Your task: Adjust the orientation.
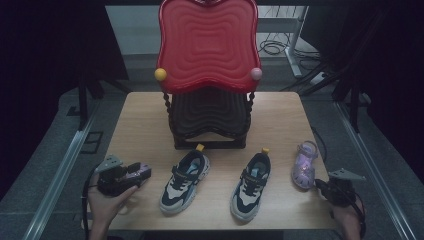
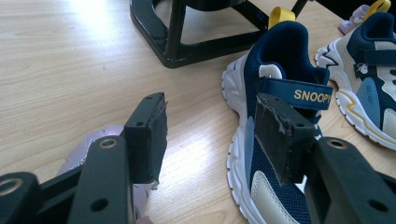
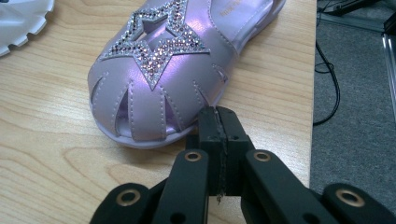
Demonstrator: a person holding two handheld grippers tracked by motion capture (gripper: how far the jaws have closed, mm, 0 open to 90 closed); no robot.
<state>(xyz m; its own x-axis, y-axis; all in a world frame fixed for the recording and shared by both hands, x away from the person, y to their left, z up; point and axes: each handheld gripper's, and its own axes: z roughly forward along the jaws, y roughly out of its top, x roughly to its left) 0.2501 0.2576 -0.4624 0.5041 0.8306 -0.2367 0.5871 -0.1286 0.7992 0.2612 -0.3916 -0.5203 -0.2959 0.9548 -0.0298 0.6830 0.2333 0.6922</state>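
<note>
Lining up on the purple sandals

Right gripper (image 3: 218,116) pressed together, empty, tips just beside the toe of the star sandal (image 3: 154,70) ahead. Left gripper (image 2: 212,116) spread, second sandal (image 2: 86,147) under its left jaw. Best to spread the right jaws first, then straddle the toe rim squarely.

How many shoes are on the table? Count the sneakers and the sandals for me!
Blue sneakers: 2, one on the left and one on the right
Purple sandals: 2, one at the right edge and one at the left edge
Total: 4 shoes
</note>
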